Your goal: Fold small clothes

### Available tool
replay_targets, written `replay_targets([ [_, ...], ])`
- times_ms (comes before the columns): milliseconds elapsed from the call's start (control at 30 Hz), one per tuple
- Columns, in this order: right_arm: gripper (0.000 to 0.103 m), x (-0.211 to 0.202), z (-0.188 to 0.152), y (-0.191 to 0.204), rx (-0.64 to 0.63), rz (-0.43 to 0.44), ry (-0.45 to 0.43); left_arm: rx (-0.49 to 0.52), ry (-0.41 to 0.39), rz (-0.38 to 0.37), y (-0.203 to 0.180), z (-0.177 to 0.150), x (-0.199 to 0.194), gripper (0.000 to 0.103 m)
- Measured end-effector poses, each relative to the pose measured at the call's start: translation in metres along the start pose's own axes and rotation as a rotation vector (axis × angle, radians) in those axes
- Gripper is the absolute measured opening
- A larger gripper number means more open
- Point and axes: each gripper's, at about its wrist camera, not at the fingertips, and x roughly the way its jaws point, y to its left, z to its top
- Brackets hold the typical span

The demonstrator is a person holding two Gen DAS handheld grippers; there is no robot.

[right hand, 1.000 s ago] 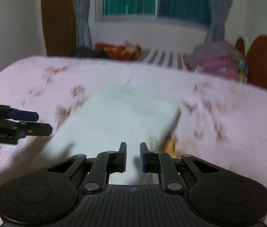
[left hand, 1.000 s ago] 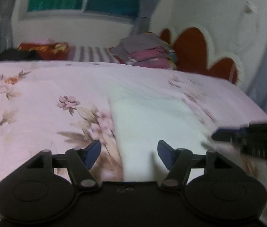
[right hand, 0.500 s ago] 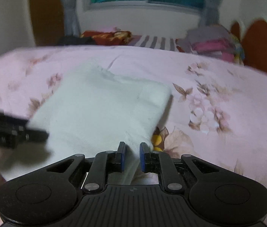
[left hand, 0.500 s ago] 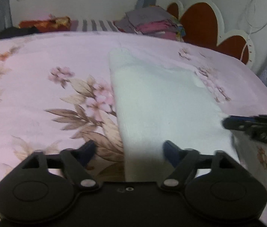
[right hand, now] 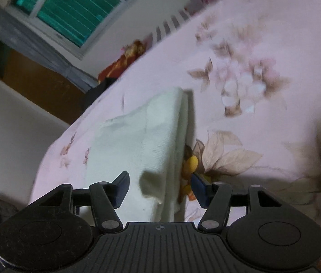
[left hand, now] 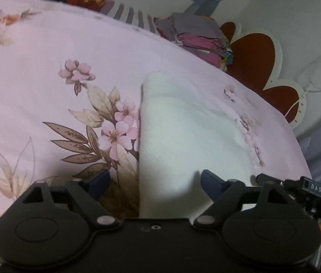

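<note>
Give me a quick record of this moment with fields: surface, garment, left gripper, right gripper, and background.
surface: pink floral bedsheet
garment: white folded cloth lying flat on the sheet
left gripper: open, straddling the cloth's left edge, not gripping
right gripper: jaws just opened, cloth's near corner between them, pads not pressing
background: stack of folded clothes, red heart-shaped headboard

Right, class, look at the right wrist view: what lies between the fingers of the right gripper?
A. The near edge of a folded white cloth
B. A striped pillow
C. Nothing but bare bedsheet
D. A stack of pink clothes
A: the folded white cloth runs down between the spread fingers of the right gripper, whose jaws have just been opening and do not press on it; it lies on the floral bedsheet.
</note>
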Motion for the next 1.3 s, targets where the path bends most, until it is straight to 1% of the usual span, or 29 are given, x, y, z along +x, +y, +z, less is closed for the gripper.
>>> replay_targets([
  [67,0.060,0.007,0.004,-0.010,0.039,0.029,0.030,-0.030,0.009,-0.016,0.003,0.003,0.004,0.080],
  [133,0.060,0.008,0.007,-0.016,0.049,0.053,0.038,-0.057,0.017,-0.034,0.006,0.006,0.006,0.079],
  [200,0.060,0.008,0.007,-0.020,0.060,0.076,0.052,-0.062,0.030,-0.039,0.006,0.007,0.010,0.079],
  [367,0.060,0.017,0.008,-0.017,0.010,0.083,0.092,-0.032,0.047,-0.016,-0.003,0.010,0.016,0.077],
  [467,0.060,0.021,0.010,-0.010,-0.048,0.075,0.116,-0.011,0.065,-0.017,-0.007,0.010,0.018,0.070],
  [633,0.060,0.023,0.011,-0.006,-0.101,0.049,0.147,0.008,0.072,-0.011,-0.010,0.012,0.022,0.069],
  [733,0.060,0.032,0.009,0.004,-0.122,0.028,0.134,0.019,0.072,-0.024,-0.018,0.014,0.028,0.060],
  [767,0.060,0.036,0.008,0.011,-0.137,0.016,0.131,0.024,0.070,-0.029,-0.021,0.014,0.030,0.048],
  [800,0.060,0.041,0.008,0.016,-0.153,0.004,0.131,0.032,0.072,-0.045,-0.024,0.015,0.032,0.042],
  [833,0.058,0.043,0.008,0.019,-0.176,-0.016,0.130,0.042,0.066,-0.043,-0.026,0.016,0.030,0.038],
  [867,0.038,0.045,0.007,0.026,-0.207,-0.044,0.129,0.070,0.057,-0.026,-0.031,0.017,0.028,0.035],
  [900,0.034,0.046,0.006,0.031,-0.224,-0.049,0.133,0.096,0.051,-0.019,-0.035,0.017,0.026,0.034],
  [967,0.032,0.042,0.001,0.043,-0.276,-0.084,0.108,0.148,0.038,-0.008,-0.044,0.017,0.018,0.031],
  [1100,0.031,0.029,-0.010,0.063,-0.307,-0.119,0.057,0.220,0.025,-0.011,-0.050,0.019,-0.002,0.031],
  [1300,0.030,0.025,-0.027,0.111,-0.361,-0.144,0.021,0.275,0.004,-0.028,-0.035,0.027,-0.043,0.031],
])
